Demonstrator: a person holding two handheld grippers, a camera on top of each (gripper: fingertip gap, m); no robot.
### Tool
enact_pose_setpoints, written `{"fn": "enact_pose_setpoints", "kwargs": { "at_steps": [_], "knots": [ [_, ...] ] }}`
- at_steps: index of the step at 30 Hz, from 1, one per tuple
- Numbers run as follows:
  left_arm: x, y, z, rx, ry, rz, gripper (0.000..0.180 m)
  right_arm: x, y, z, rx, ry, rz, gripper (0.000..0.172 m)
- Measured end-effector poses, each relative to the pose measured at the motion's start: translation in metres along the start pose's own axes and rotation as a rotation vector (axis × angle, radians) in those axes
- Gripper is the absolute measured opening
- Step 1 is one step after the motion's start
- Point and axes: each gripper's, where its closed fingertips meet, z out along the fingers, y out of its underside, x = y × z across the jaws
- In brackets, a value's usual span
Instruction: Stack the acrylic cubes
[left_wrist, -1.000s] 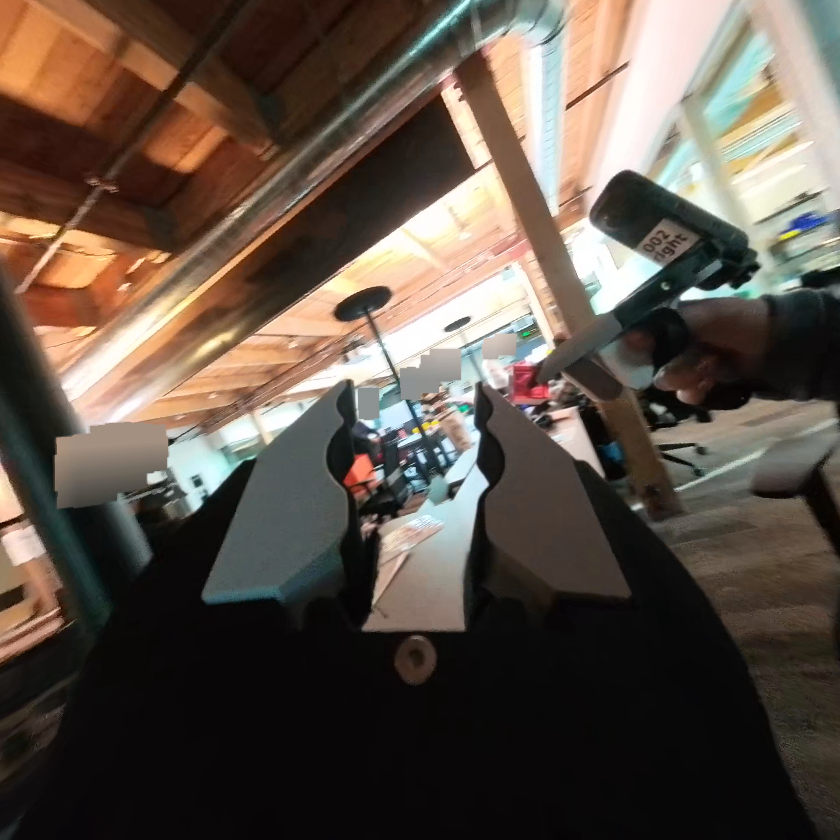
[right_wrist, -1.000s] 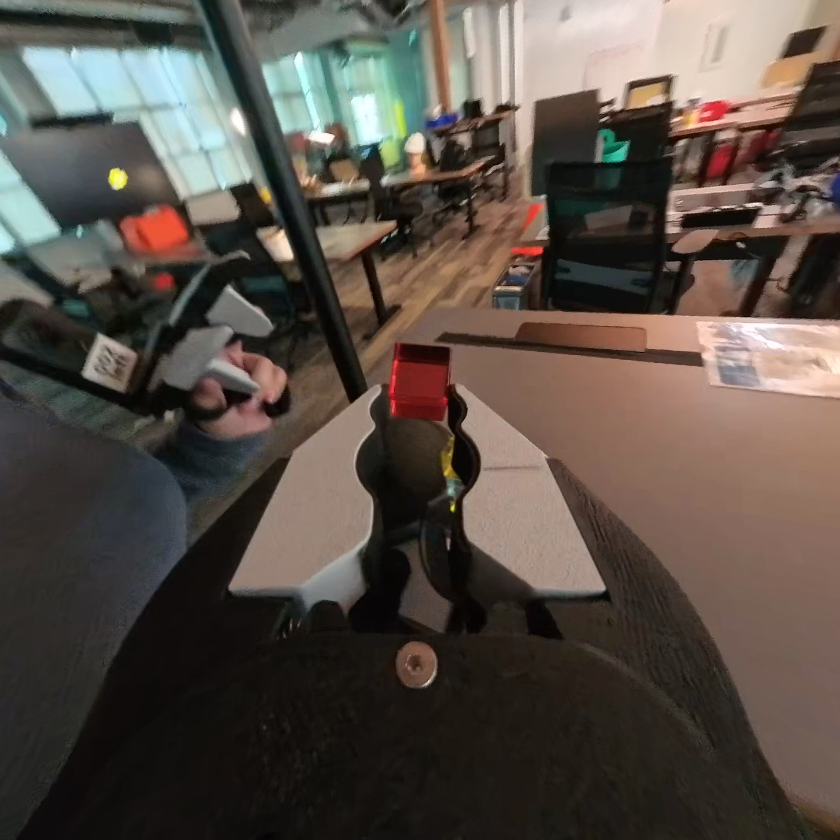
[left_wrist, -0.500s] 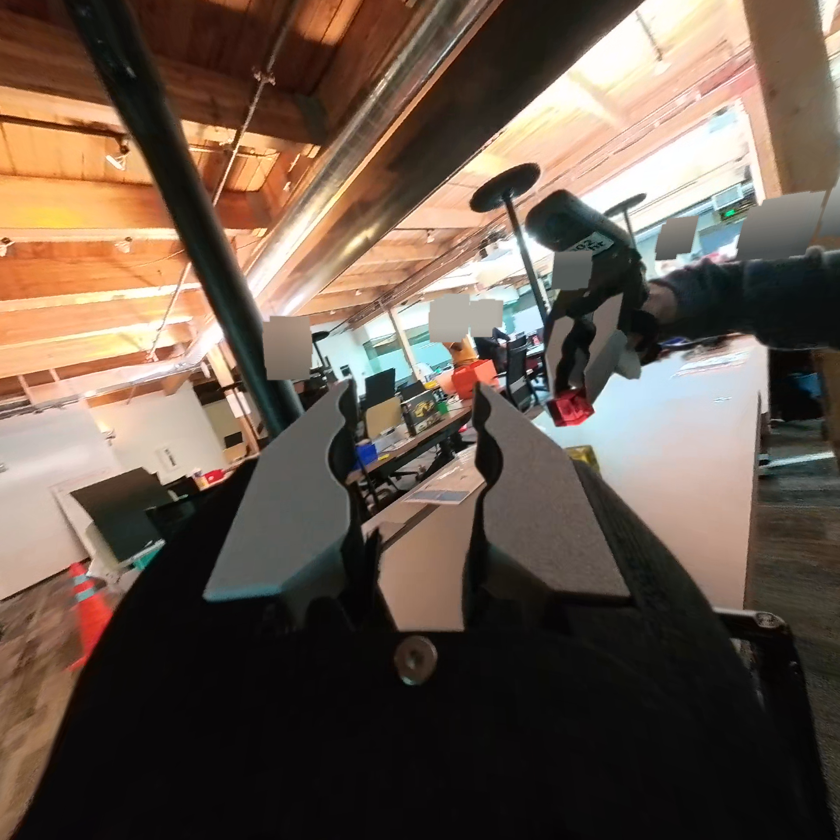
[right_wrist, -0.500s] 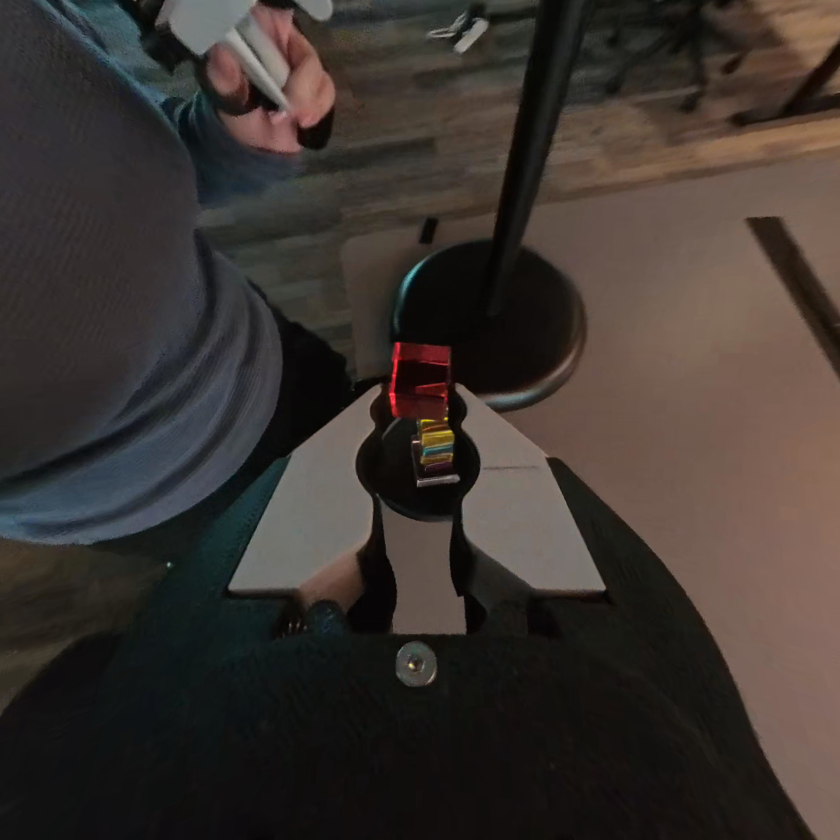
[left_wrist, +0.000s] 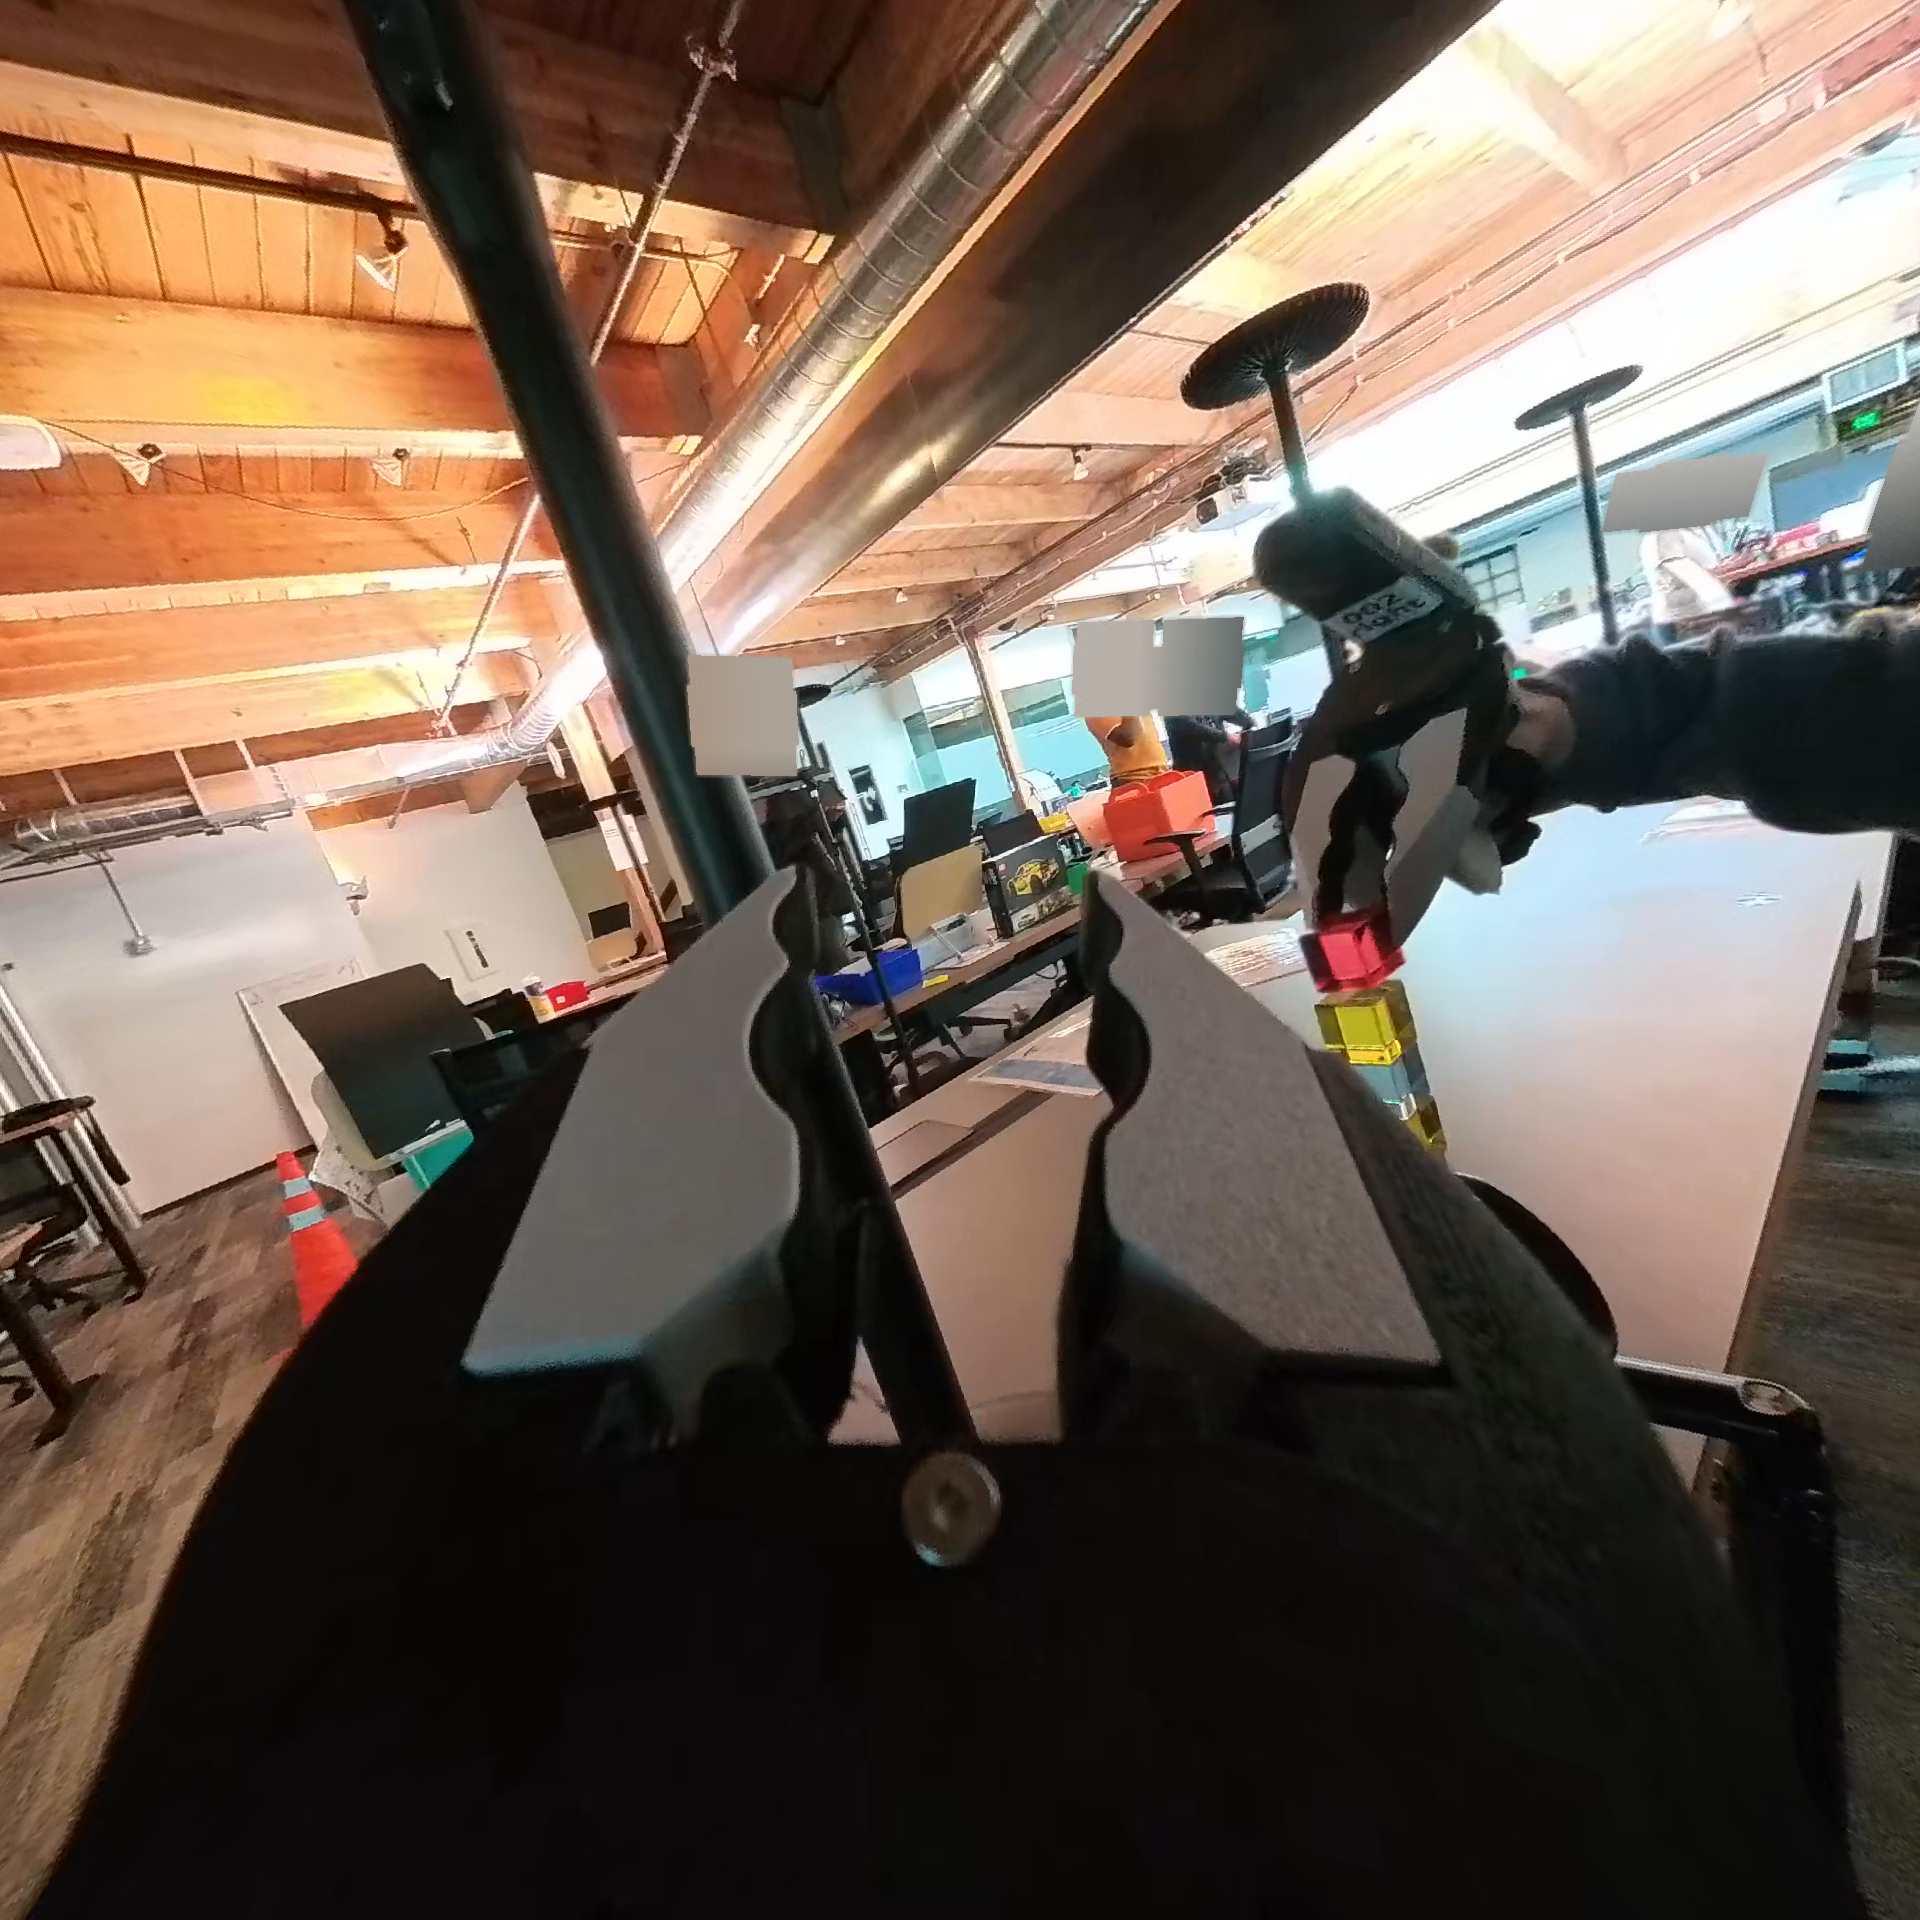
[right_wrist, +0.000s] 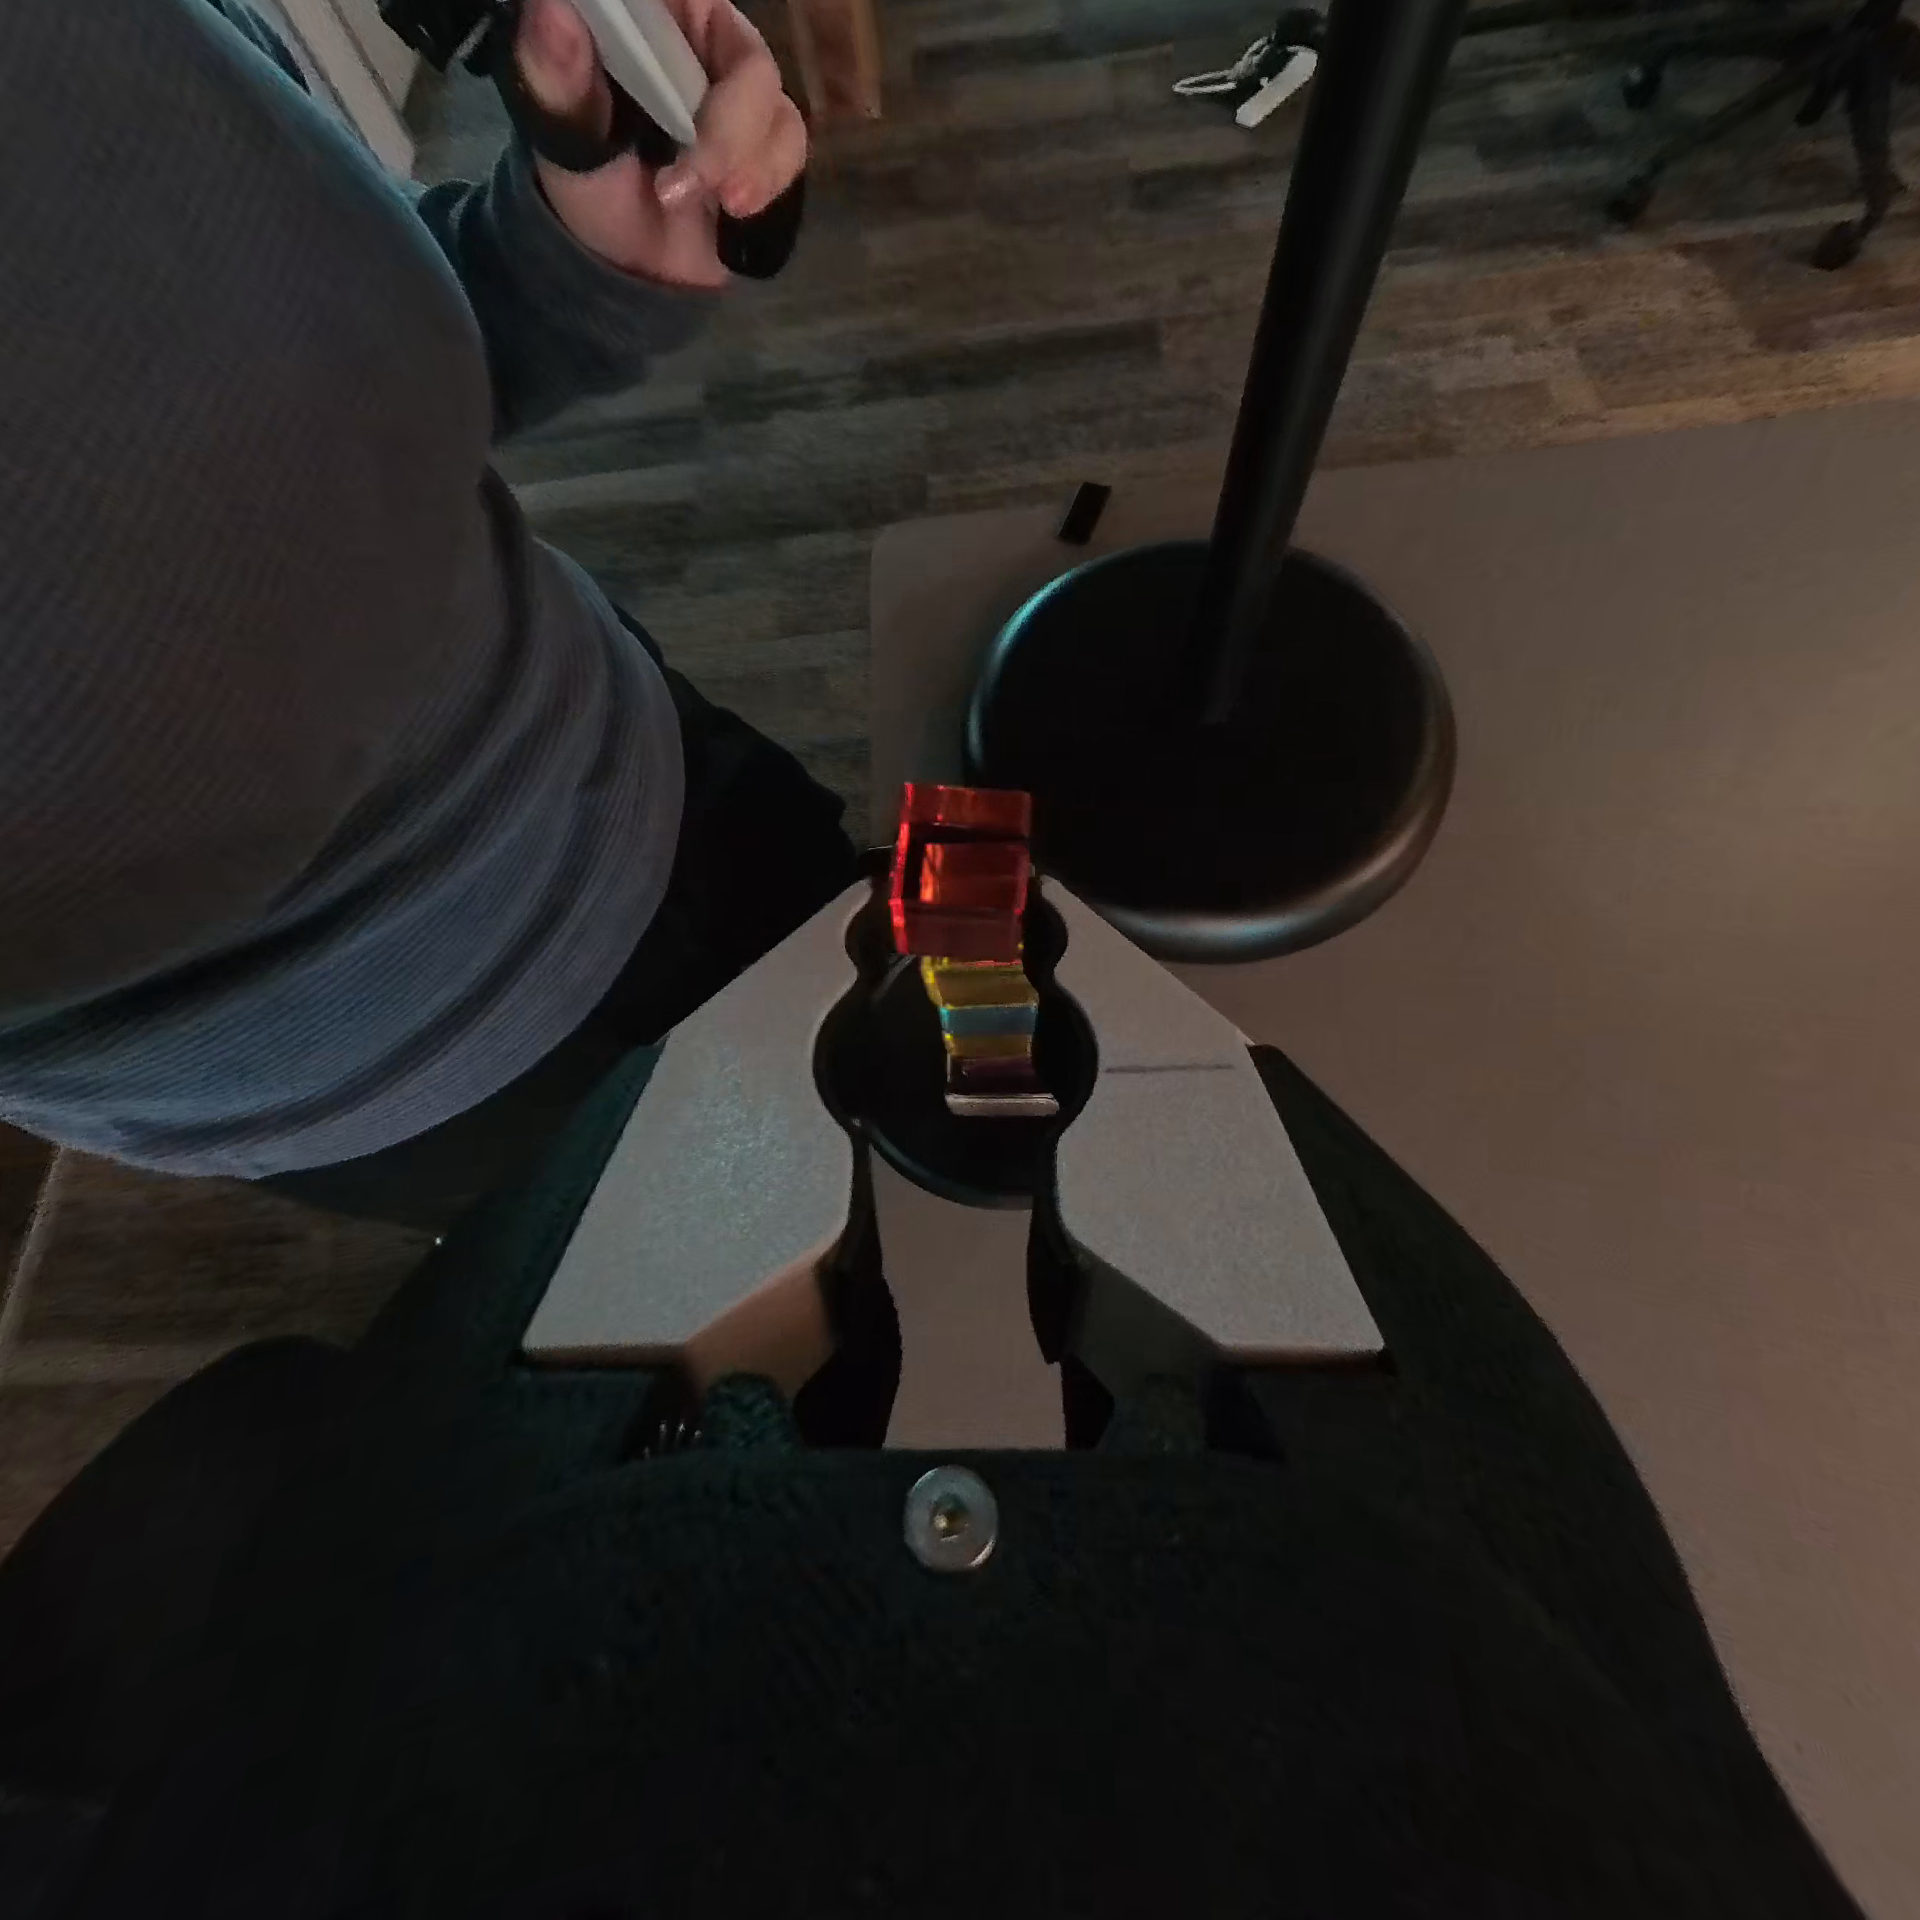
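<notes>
My right gripper (right_wrist: 961, 894) is shut on a red acrylic cube (right_wrist: 961, 883) and points down over a stack of acrylic cubes (right_wrist: 987, 1023) of yellow, blue, yellow and darker colours on the table (right_wrist: 1558, 935). In the left wrist view the right gripper (left_wrist: 1361, 914) holds the red cube (left_wrist: 1349, 948) just on top of the stack's yellow cube (left_wrist: 1363, 1029). My left gripper (left_wrist: 940, 904) is open and empty, raised off to the left of the stack, pointing across the room.
A black pole (right_wrist: 1309, 343) on a round black base (right_wrist: 1205, 748) stands on the table just beyond the stack; it also crosses the left wrist view (left_wrist: 582, 499). The person's torso (right_wrist: 260, 623) is at left. The table edge (left_wrist: 1787, 1164) lies at right.
My right gripper tilted down from facing across the room and lowered the red cube onto the stack's top. My left gripper swung its view round toward the table and stack, staying open.
</notes>
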Motion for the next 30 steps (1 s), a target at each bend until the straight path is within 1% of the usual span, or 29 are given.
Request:
{"fn": "enact_pose_setpoints", "kwargs": {
  "at_steps": [14, 24, 30],
  "knots": [
    [0.0015, 0.0006, 0.0028, -0.015, -0.003, 0.005, 0.050, 0.0028, 0.0035, 0.0024, 0.026, -0.017, -0.006, 0.023],
    [-0.0001, 0.0004, 0.0029, -0.016, -0.002, 0.008, 0.050, 0.0025, 0.0032, 0.0029, 0.016, -0.021, -0.003, 0.023],
    [-0.0019, 0.0007, 0.0021, -0.019, -0.006, 0.010, 0.050, 0.0039, 0.0015, 0.0026, 0.031, -0.020, 0.017, 0.029]
  ]
}}
